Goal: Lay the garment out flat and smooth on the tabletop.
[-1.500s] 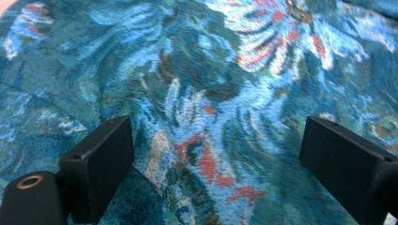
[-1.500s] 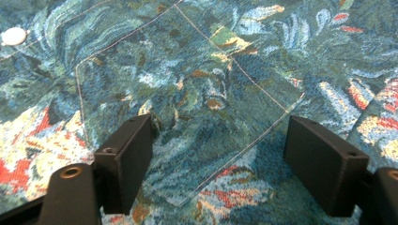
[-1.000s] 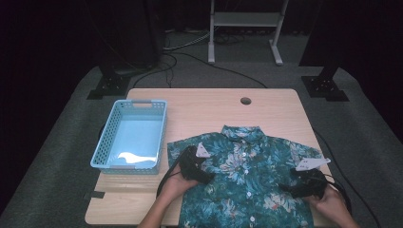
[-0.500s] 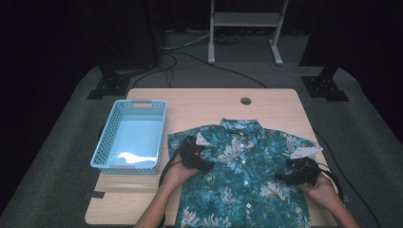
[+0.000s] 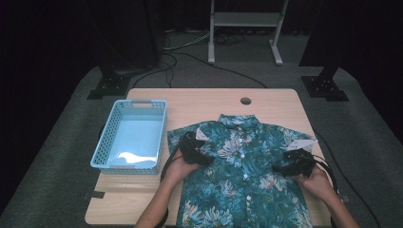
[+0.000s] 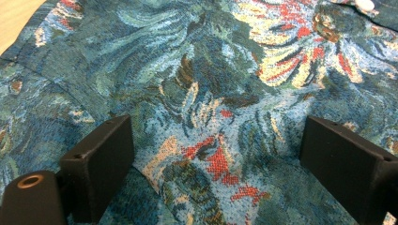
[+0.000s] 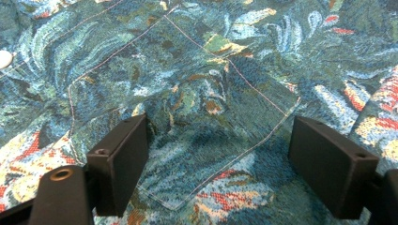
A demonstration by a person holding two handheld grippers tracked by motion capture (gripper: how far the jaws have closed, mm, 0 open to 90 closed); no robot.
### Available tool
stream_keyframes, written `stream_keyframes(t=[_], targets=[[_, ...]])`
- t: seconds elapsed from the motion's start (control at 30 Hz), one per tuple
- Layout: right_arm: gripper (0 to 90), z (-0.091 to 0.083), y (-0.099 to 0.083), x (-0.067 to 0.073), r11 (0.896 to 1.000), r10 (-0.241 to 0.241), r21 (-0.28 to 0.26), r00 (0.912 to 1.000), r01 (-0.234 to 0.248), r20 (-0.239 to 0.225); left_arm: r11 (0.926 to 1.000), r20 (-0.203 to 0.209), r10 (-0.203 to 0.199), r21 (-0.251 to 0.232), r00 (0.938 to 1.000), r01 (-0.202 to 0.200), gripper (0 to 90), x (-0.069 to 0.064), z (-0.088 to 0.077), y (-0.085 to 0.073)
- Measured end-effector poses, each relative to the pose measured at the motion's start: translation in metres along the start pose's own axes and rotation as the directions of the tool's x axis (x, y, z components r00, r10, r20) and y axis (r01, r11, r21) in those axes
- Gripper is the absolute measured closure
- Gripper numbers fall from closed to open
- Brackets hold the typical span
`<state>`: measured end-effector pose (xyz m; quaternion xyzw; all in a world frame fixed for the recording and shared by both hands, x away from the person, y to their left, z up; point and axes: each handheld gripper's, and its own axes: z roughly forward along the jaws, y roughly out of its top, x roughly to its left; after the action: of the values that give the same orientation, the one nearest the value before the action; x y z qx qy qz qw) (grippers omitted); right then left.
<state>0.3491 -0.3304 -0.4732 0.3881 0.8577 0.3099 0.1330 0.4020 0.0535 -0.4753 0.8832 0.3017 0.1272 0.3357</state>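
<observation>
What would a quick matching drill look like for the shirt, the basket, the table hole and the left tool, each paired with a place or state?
Things:
1. shirt
2. basket
3. table hole
4. left tool

Places or states:
A. near the table's far edge
B. jaws open over the cloth
C. spread flat, buttoned front up
D. on the table, left of the shirt

Pairs: 1-C, 2-D, 3-A, 4-B
</observation>
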Motion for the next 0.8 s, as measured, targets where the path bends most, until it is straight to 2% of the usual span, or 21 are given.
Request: stream_keyframes(t=[0.1, 0.33, 0.53, 0.8], targets=[[19.9, 0.001, 0.002, -0.001, 1.000, -0.002, 0.000, 1.0000, 0.002, 0.003, 1.0000, 0.001, 0.004, 0.006, 1.0000, -0.004, 9.7, 0.002, 0.001, 0.002], [19.9, 0.004, 0.006, -0.003, 1.000, 0.009, 0.007, 0.9999, -0.009, 0.009, 0.9999, -0.015, -0.015, -0.006, 0.9998, 0.015, 9.7, 0.008, 0.005, 0.005], [19.8, 0.008, 0.013, -0.009, 1.000, 0.016, 0.021, 0.9997, -0.016, 0.017, 0.9995, -0.028, -0.030, 0.004, 0.9991, 0.031, 9.7, 0.013, 0.011, 0.013], [19.7, 0.014, 0.018, -0.018, 1.000, 0.022, 0.009, 0.9996, -0.022, 0.019, 0.9995, -0.029, -0.031, 0.005, 0.9991, 0.031, 9.7, 0.022, 0.017, 0.020]])
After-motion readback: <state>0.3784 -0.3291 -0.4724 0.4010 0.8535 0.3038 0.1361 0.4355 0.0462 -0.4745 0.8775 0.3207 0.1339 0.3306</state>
